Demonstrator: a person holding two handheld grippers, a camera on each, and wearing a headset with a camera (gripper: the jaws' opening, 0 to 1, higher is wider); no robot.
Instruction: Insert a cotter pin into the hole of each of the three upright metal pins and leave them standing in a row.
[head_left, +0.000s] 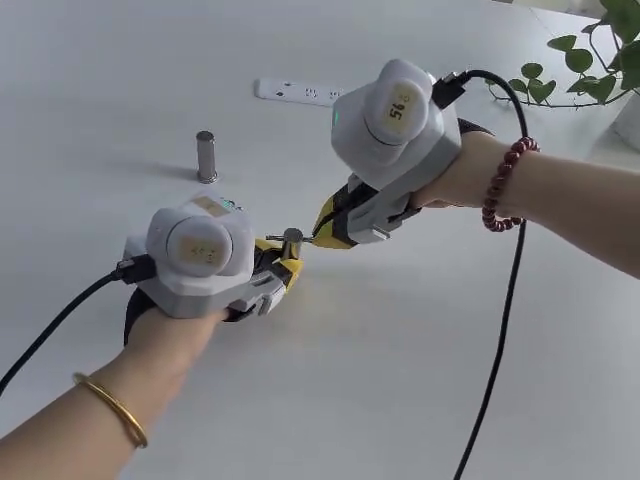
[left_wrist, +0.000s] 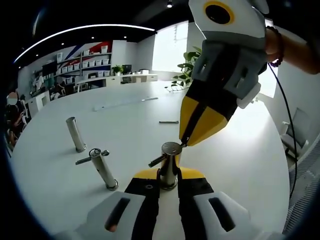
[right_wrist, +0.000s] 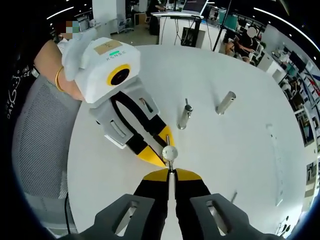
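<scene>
One short grey metal pin (left_wrist: 170, 162) is standing upright, clamped between the yellow-tipped jaws of the left gripper (left_wrist: 169, 176), which are closing firmly on its lower shaft. The right gripper (head_left: 322, 228) is reaching in from the opposite side, its jaws pinching shut on a thin metal cotter pin (left_wrist: 156, 161) that is passing through the hole just under the held pin's round head. This is happening over the middle of the white table (head_left: 400, 380). A second grey metal pin with a cotter pin through it (left_wrist: 102, 167) is standing free just beside the left gripper. A third, bare metal pin (head_left: 205, 155) is standing farther toward the table's far edge, near a white power strip (head_left: 300, 92). A loose spare cotter pin (left_wrist: 168, 122) is lying flat on the table beyond the grippers.
</scene>
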